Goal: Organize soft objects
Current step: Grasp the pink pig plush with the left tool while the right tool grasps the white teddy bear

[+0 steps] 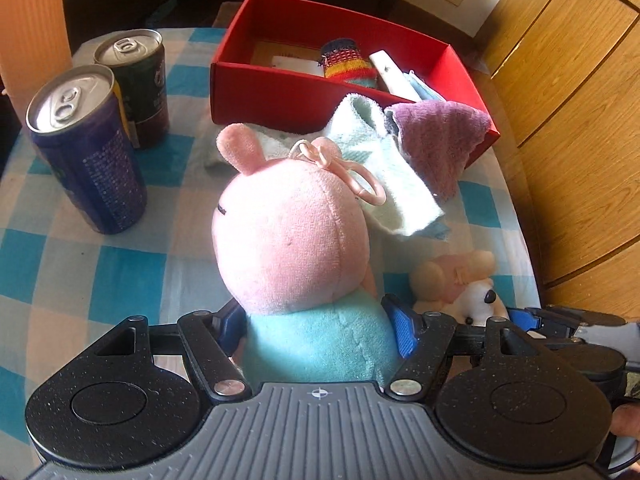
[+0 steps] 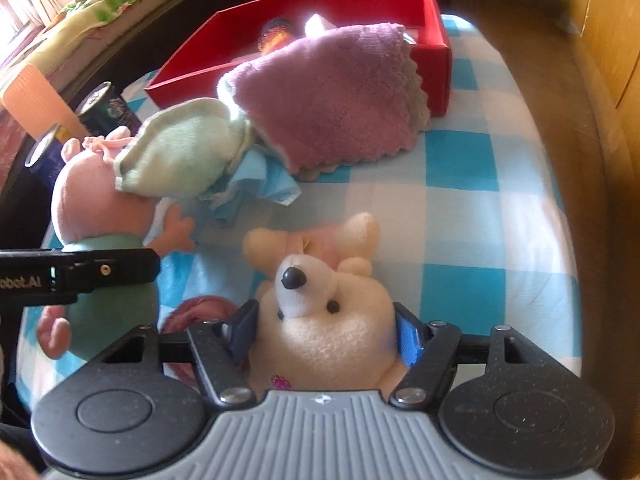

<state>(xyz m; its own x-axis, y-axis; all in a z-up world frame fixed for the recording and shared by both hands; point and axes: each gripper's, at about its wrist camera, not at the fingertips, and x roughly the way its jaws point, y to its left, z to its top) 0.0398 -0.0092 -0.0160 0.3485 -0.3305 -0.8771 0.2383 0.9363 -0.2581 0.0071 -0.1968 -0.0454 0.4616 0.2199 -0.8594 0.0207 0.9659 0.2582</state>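
A pink pig plush (image 1: 288, 232) with a teal body stands between the fingers of my left gripper (image 1: 318, 328), whose blue pads press its body on both sides. In the right wrist view the pig (image 2: 92, 188) is at the left, with a pale green towel (image 2: 180, 152) draped on its head. My right gripper (image 2: 326, 332) is shut on a cream plush mouse (image 2: 320, 320) that lies on the checked tablecloth (image 2: 480, 220). The red box (image 1: 280, 92) behind holds a rainbow knit piece (image 1: 348, 64). A purple towel (image 2: 336, 100) leans on the box's near wall.
Two drink cans (image 1: 88, 152) (image 1: 136, 84) stand at the left of the table. A blue cloth (image 2: 260, 184) lies under the green towel. A wooden cabinet (image 1: 580, 120) runs along the right. An orange ribbed object (image 1: 32, 20) stands at the far left.
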